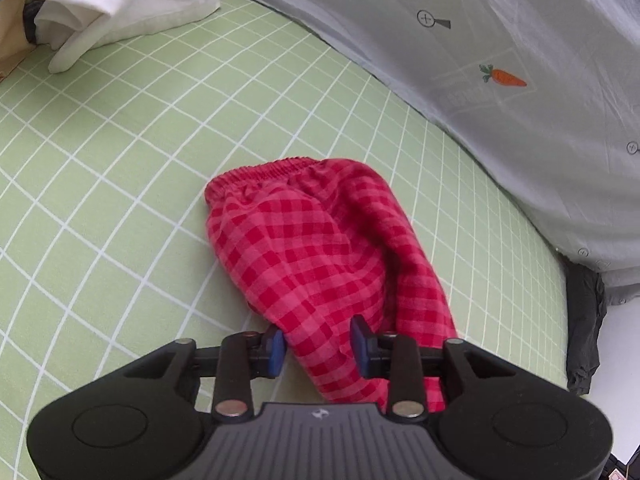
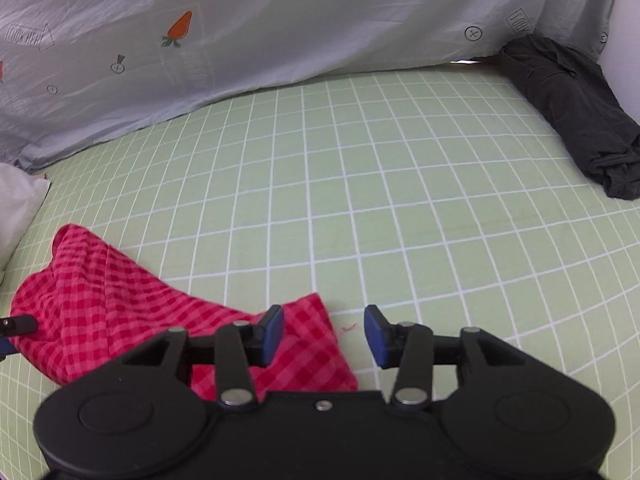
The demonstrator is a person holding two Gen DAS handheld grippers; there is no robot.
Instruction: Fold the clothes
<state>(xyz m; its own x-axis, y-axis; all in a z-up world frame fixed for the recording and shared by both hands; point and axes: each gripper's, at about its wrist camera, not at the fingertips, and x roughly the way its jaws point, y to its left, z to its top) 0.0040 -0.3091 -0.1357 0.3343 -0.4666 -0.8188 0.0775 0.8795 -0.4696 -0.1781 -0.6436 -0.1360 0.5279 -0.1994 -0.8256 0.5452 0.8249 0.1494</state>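
Note:
Red checked shorts (image 1: 316, 240) lie on the green grid bedsheet (image 1: 140, 160), elastic waistband at the far end. My left gripper (image 1: 319, 349) hovers at their near end, blue pads apart, with the cloth lying between them and not pinched. In the right wrist view the same shorts (image 2: 100, 300) spread to the lower left. My right gripper (image 2: 325, 336) is open at the hem corner. Its left finger (image 2: 272, 334) is over the cloth; the rest of the gap is over bare sheet (image 2: 360, 200). A black part at the left edge (image 2: 18, 323) looks like the other gripper.
A grey duvet with carrot prints (image 1: 500, 80) (image 2: 280, 20) is bunched along the far side of the bed. White bedding (image 1: 120, 4) lies at the far left. A dark crumpled garment (image 2: 576, 116) sits at the far right corner, near the bed's edge (image 1: 584, 320).

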